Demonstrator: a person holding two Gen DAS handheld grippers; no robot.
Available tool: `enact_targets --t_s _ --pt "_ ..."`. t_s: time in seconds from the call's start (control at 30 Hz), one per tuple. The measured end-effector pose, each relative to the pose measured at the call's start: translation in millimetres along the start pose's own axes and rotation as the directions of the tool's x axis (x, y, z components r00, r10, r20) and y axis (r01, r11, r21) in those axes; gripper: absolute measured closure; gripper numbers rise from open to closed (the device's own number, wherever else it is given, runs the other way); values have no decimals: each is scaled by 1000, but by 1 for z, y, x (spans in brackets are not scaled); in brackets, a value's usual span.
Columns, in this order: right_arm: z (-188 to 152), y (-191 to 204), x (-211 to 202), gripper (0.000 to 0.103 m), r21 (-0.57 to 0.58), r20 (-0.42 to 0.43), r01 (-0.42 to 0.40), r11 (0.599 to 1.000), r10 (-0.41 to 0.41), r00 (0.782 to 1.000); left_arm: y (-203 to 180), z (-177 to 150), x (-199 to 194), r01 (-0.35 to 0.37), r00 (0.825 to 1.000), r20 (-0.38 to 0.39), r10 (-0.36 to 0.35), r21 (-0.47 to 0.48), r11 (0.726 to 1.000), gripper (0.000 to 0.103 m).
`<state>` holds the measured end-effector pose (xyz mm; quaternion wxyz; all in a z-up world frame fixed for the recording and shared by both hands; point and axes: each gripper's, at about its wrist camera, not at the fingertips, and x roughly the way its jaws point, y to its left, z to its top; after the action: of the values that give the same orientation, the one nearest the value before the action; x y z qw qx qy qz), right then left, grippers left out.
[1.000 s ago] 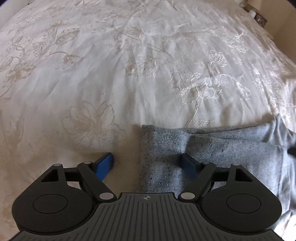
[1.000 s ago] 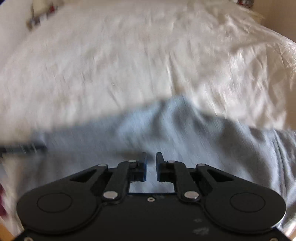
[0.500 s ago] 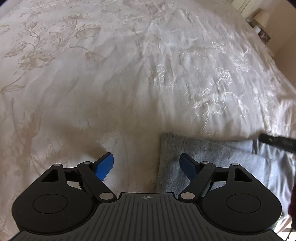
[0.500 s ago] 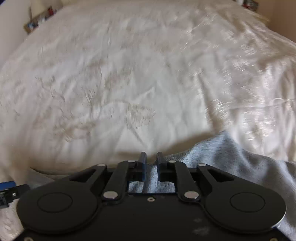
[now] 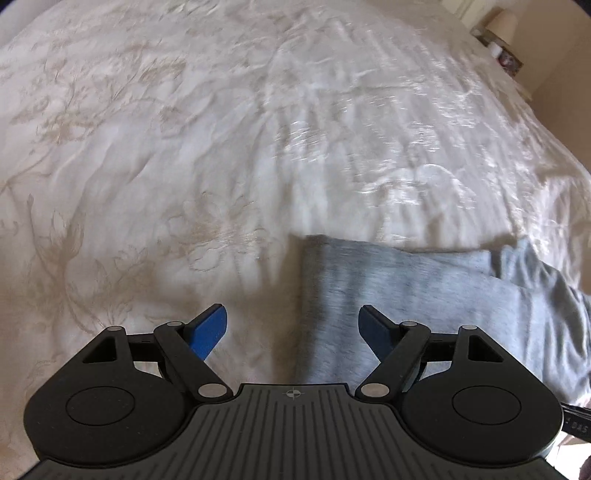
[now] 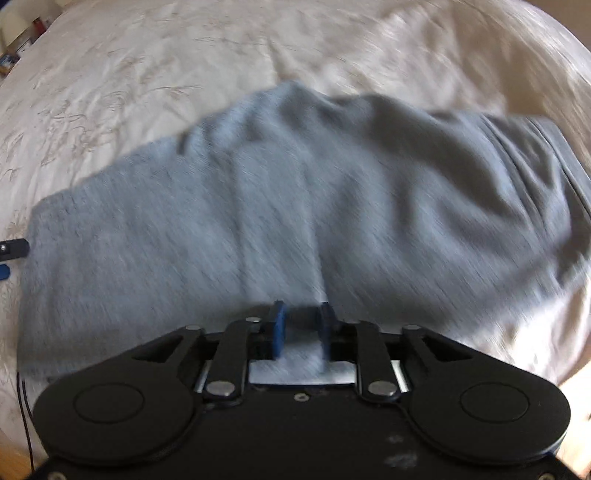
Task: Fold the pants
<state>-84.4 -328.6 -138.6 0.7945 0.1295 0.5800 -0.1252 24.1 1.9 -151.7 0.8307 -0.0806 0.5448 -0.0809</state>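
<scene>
The left gripper (image 5: 293,328) is seen with its fingers (image 5: 210,326) spread wide and nothing between them. It is held low over the left end of the pants (image 5: 406,291); one blue pad stands over the bedspread (image 5: 184,147) and the other over grey cloth, so that the end edge of the garment lies within the gap. This placement is judged to be a ready stance for taking that end.

The right gripper (image 6: 301,325) is seen with its fingers (image 6: 277,328) drawn near together, a small gap being left. A fold of the near edge of the pants (image 6: 295,192) runs back between the pads toward the gripper body. Whether the cloth is firmly pinched or only loosely held cannot be told, as the view is blurred by motion.

The pants are laid lengthwise across the bedspread (image 6: 147,55), apparently doubled leg on leg, with the waistband to the right. The cloth is raised and rumpled at the middle, which suggests that the near edge is being lifted by the right gripper for a fold.

It is judged that the folding is part done. If the next fold is to be square, the left end must be gripped at the edge.

A lamp (image 5: 502,24) is visible beyond the bed.
</scene>
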Motion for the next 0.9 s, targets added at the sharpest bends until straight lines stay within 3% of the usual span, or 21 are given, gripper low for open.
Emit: enact_targets --t_s 0.1,0.2,0.23,0.33,0.4,0.47,0.5,0.7,0.8,0.9 --pt "-12 -31 -17 63 74 66 -3 997 -2 998 -24 -3 -10 8 1000 28 -9 54 999 25" --pt "-20 -71 -29 51 169 161 -65 984 37 986 -59 -6 -14 27 999 41 -31 94 995 25" --pt "-22 -85 -32 42 195 189 -58 979 21 982 -72 -9 -14 34 998 40 -38 103 994 25" --pt "-24 -117 -38 38 232 245 -22 972 -37 969 -112 -18 -11 57 997 36 -62 125 991 25" --pt "-27 -139 -41 30 253 277 -22 967 -50 960 -134 -26 -8 72 996 34 -78 146 987 25" --pt "-29 -165 -42 5 274 316 -41 961 -50 947 -156 -34 -6 84 996 29 -90 171 982 25" --pt "-29 -177 -43 1 281 334 -50 958 -49 941 -165 -38 -5 88 995 27 -94 183 979 25" --pt "-15 -238 -31 0 373 349 -156 914 17 937 -204 -55 0 82 996 20 -88 213 974 25" --pt "0 -257 -6 0 410 311 -229 883 101 945 -215 -59 1 65 997 19 -71 211 975 25" --pt "12 -265 15 0 407 283 -245 880 134 950 -219 -61 0 48 999 12 -51 201 978 25"
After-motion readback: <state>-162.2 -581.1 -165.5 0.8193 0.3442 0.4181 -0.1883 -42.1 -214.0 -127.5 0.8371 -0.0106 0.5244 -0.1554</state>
